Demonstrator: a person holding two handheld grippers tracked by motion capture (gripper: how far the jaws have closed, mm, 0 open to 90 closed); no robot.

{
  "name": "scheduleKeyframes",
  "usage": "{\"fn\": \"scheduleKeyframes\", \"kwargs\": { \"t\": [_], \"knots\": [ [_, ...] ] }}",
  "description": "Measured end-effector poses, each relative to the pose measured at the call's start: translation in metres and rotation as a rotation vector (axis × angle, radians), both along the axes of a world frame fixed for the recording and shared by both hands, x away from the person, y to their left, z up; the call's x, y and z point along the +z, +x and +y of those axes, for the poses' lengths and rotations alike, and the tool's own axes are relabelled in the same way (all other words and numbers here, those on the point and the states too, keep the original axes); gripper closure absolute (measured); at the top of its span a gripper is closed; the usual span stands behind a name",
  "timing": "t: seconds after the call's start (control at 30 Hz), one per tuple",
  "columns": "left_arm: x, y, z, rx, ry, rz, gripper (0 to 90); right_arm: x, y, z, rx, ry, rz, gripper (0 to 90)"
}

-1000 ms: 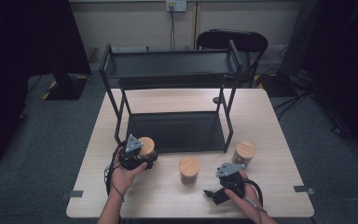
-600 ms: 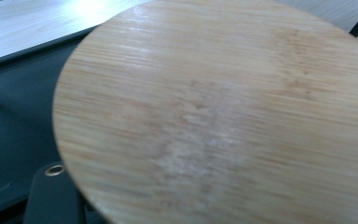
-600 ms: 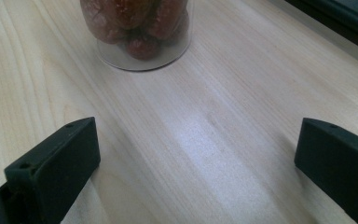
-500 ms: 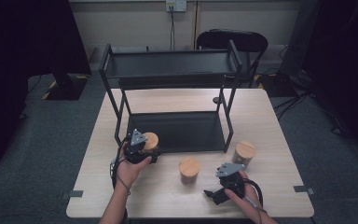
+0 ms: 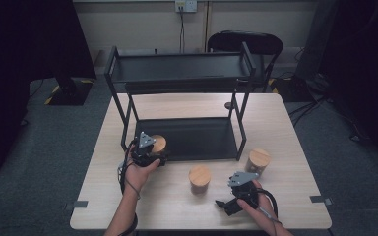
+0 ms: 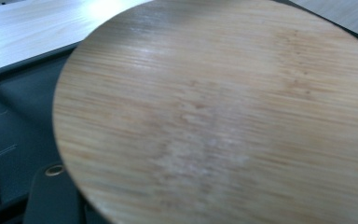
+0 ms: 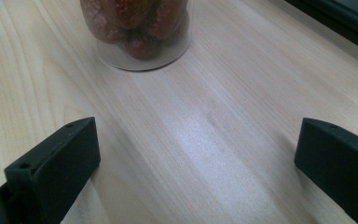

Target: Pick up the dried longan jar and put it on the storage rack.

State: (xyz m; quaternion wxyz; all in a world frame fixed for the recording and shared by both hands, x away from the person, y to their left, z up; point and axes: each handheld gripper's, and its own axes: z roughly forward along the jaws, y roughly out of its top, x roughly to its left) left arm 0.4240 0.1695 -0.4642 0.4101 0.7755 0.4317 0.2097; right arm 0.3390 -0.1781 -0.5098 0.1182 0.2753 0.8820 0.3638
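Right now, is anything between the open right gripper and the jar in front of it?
Nothing visible is. In the right gripper view, only bare table lies between the right gripper and the jar.

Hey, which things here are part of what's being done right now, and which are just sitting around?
In use:
- left gripper, at the jar with the bamboo lid, by the shelf rack's lower tray
- right gripper, open, resting on the table

Sitting around, probably waiting:
- middle jar
- right jar
- chair behind the table
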Motion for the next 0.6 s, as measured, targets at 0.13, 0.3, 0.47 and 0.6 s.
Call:
{"fn": "scheduleKeyframes", "kwargs": {
  "t": [0.13,0.3,0.47,0.6],
  "knots": [
    [-0.002,0.004,0.000,0.012,0.006,-0.001,26.1,0.000,0.000,0.000,0.000,0.000,0.000,0.0],
    [-0.004,0.009,0.001,0.029,0.007,0.003,26.1,0.000,0.000,0.000,0.000,0.000,0.000,0.0],
    [-0.006,0.014,0.002,0.049,0.008,0.002,26.1,0.000,0.000,0.000,0.000,0.000,0.000,0.0],
    [-0.007,0.018,0.003,0.064,0.009,0.005,26.1,0.000,0.000,0.000,0.000,0.000,0.000,0.0]
  ]
}}
